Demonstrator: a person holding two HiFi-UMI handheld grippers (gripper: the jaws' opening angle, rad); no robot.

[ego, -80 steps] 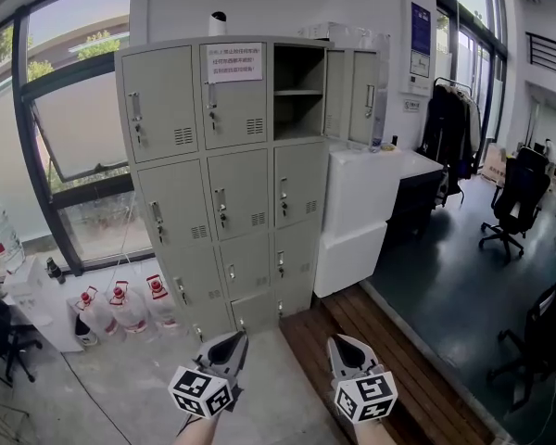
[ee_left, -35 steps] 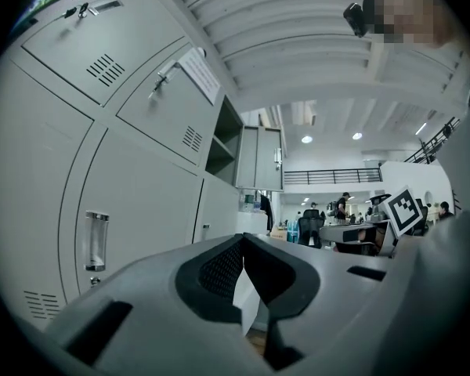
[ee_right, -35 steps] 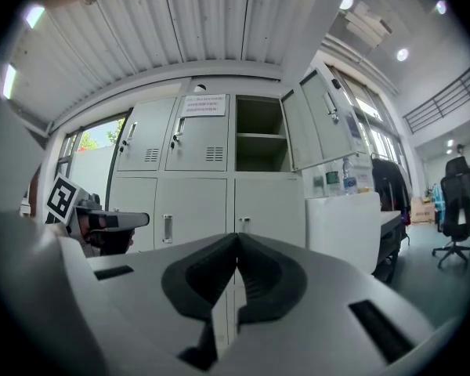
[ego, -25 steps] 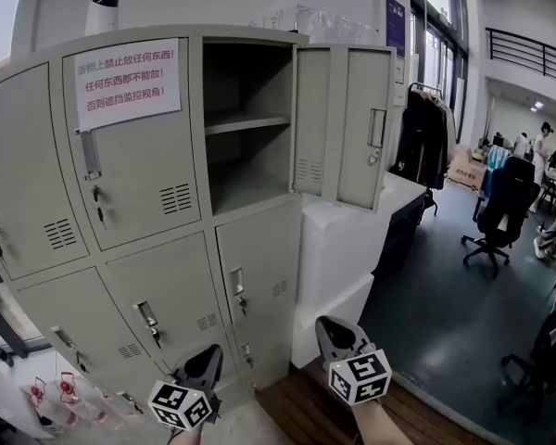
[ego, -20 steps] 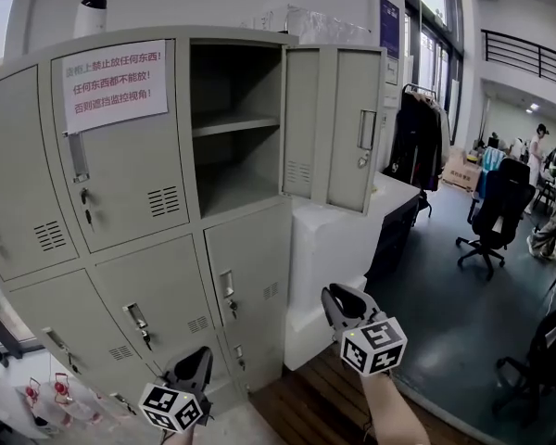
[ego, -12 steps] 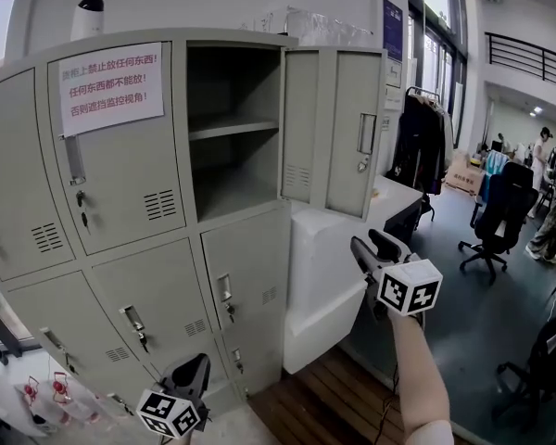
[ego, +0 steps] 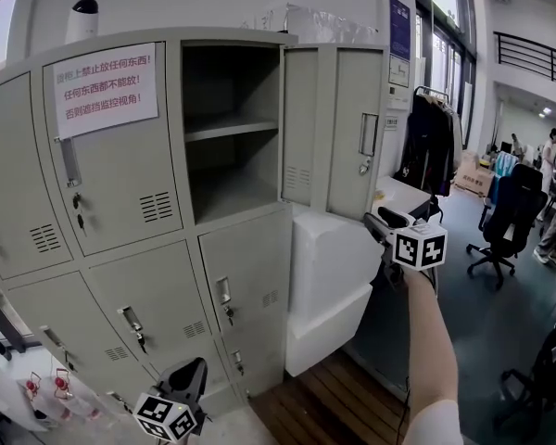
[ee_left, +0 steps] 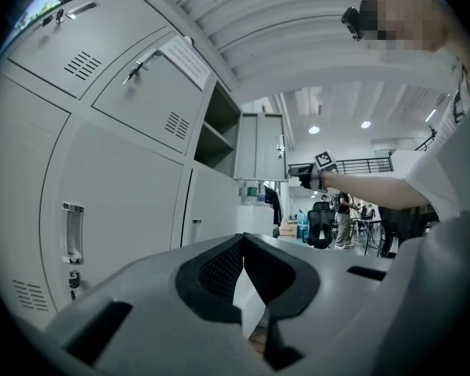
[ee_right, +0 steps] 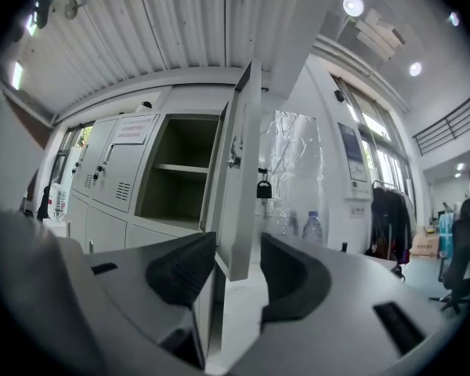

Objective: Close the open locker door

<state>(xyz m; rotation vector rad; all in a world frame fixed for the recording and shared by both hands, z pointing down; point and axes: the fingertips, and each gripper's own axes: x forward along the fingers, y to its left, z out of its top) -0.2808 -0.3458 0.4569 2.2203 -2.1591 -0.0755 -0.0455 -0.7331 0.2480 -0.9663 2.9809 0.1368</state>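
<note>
where grey lockers (ego: pixel 111 221) stand, wooden planks (ego: pixel 338 401) meet dark floor (ego: pixel 486 327).

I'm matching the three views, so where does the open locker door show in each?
Head view: open locker door, right of centre, upper half.
Left gripper view: door, small, just above centre.
Right gripper view: door, centre, edge-on, tall.
Shared landmark: paper notice on the neighbouring closed door.

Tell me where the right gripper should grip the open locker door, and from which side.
Grip the open door by its free vertical edge near the lower corner, edge-on from opposite its hinged side. It is a thin panel swung wide, and that corner is clear of the handle and padlock. The right gripper has just opened its jaws; that edge stands between them.
</note>
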